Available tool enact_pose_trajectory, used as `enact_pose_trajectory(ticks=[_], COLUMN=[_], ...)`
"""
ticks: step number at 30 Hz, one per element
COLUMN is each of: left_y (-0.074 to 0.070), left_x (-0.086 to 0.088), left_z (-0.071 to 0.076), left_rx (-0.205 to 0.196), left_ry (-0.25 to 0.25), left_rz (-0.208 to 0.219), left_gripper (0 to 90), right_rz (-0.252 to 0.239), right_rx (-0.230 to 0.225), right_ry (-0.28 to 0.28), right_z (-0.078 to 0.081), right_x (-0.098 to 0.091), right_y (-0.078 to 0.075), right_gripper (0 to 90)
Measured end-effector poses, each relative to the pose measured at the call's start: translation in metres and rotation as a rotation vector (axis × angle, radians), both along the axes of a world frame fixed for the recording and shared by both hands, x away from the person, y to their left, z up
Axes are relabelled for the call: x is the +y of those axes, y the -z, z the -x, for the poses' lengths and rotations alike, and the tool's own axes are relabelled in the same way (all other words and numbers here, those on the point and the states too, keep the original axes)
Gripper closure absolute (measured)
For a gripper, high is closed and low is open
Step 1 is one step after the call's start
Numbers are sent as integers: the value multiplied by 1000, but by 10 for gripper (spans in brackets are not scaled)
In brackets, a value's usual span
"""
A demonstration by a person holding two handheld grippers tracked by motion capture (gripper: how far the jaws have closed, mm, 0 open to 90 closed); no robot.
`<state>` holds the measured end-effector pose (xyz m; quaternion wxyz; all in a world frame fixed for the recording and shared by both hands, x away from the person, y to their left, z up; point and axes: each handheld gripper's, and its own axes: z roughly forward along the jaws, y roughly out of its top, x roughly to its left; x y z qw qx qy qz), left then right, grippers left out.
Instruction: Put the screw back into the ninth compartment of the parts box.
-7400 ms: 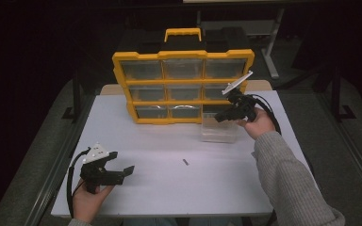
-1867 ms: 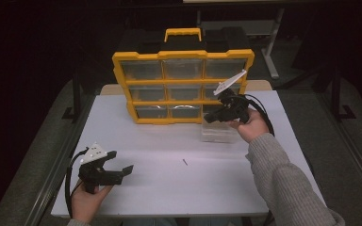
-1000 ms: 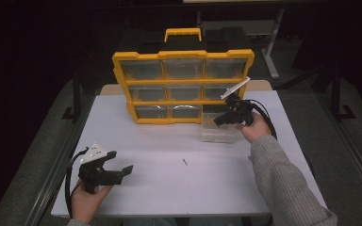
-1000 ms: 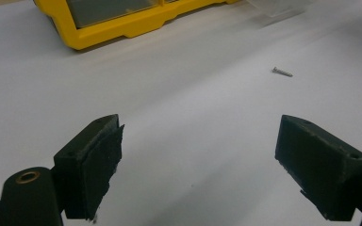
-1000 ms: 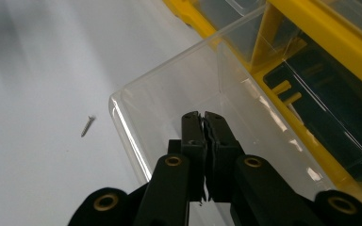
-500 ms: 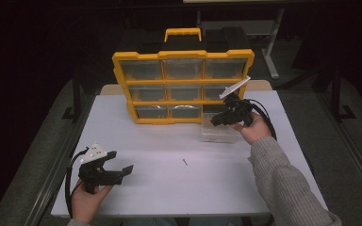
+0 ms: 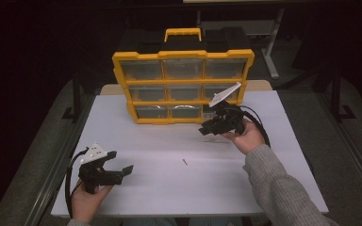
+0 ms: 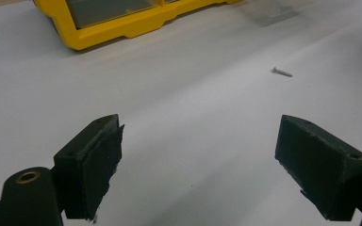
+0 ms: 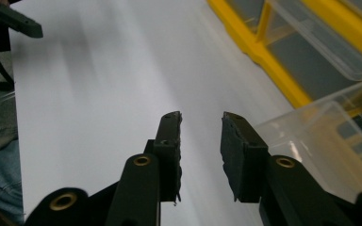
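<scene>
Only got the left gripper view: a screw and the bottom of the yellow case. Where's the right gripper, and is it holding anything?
Observer: The right gripper holds nothing. Its jaws have just been opening, with only bare table between them.
Operator: What's next to it?
Observer: A clear drawer sits right beside one jaw, in front of the yellow case.
Operator: Case lying flat?
Observer: No, it stands upright, handle on top, three rows of three drawers.

Your white table carries the yellow compartment organizer standing upright at the back, a clear bin just before it, one small screw mid-table.
</scene>
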<state>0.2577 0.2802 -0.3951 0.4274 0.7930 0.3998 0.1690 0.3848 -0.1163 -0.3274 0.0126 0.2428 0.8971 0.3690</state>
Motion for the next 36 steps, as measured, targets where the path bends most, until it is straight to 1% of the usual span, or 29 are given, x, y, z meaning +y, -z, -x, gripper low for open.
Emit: enact_pose_trajectory(ticks=[1,4,5,6,8,11,14,15,16,18,19,20,22,23,24,26,27,30,36], left_y=[0,0,0,0,0,0,1,0,0,0,0,0,1,1,0,0,0,0,0], left_x=[0,0,0,0,0,-1,-1,-1,-1,-1,-1,-1,0,0,0,0,0,0,0], left_z=[0,0,0,0,0,0,0,-1,-1,0,0,0,-1,-1,-1,0,0,0,0], left_rx=[0,0,1,1,-3,-4,-2,-1,0,-2,-3,-1,-1,-1,-1,1,-1,-3,-4], left_ry=[0,0,0,1,4,5,4,4,4,4,3,4,7,7,5,2,0,4,6], left_rz=[0,0,2,0,-3,-5,-6,-7,-6,-5,-4,-6,-7,-7,-5,-1,2,-3,-2], left_gripper=[149,149,149,149,149,149,149,149,149,149,149,149,149,149,149,149,149,149,149], right_rz=[0,4,4,5,5,8,25,24,32,63,63,72,77,77,83,84,87,87,113], right_rx=[0,2,2,-4,4,9,8,19,21,27,27,32,41,41,40,42,51,60,68], right_ry=[0,-20,-20,-35,-32,-52,-79,-79,-92,-101,-101,-116,-123,-123,-129,-132,-126,-121,-118], right_z=[0,6,6,8,10,18,21,22,22,23,23,23,23,23,22,22,21,19,18], right_x=[0,8,8,10,12,22,30,33,37,43,43,48,53,53,57,58,60,62,68], right_y=[0,8,8,12,13,19,28,32,37,47,47,58,66,66,71,73,76,80,89], right_gripper=[668,656,656,650,647,641,639,639,639,644,644,649,657,657,668,674,682,696,711])
